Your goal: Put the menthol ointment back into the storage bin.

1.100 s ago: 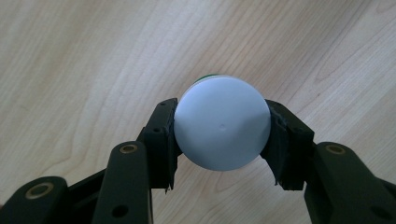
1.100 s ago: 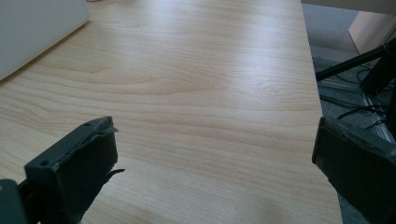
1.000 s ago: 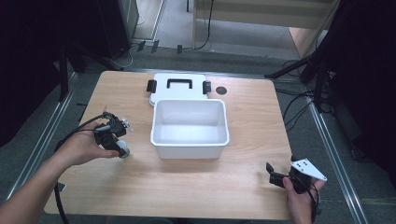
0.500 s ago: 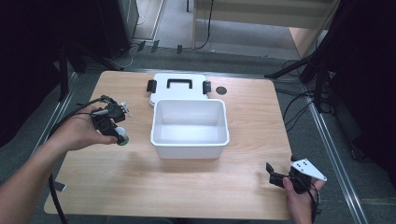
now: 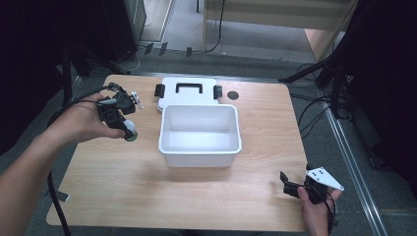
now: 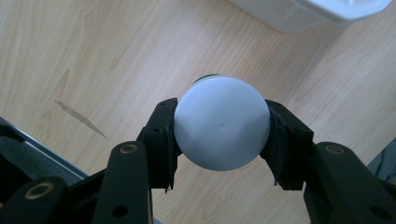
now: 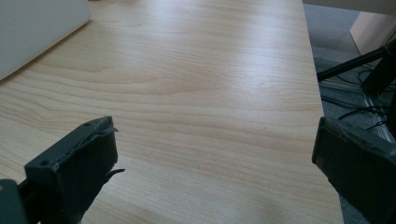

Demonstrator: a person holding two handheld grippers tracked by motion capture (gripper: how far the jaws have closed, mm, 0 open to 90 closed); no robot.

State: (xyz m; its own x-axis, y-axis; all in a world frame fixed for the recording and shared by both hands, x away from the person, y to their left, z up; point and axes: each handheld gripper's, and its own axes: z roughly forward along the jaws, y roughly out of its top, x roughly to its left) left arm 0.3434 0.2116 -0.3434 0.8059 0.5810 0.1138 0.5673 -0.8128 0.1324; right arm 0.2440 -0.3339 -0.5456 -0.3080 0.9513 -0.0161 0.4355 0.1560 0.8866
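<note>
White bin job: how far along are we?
Done: the white bin stands open and empty, its lid lying flat behind it.

In hand: the left claw is shut on a round white-capped container, held above the wooden table to the bin's left. The right claw is open and idle near the table's front right corner.

Left, probably: getting the container into the bin, then the lid on.

The table (image 5: 147, 196) is seen as pale wood with a smooth, faintly glossy grain. On it, the white bin (image 5: 200, 129) and lid (image 5: 187, 91) look plastic. A smooth matt white cap (image 6: 222, 122) is shown between matt black jaws.
</note>
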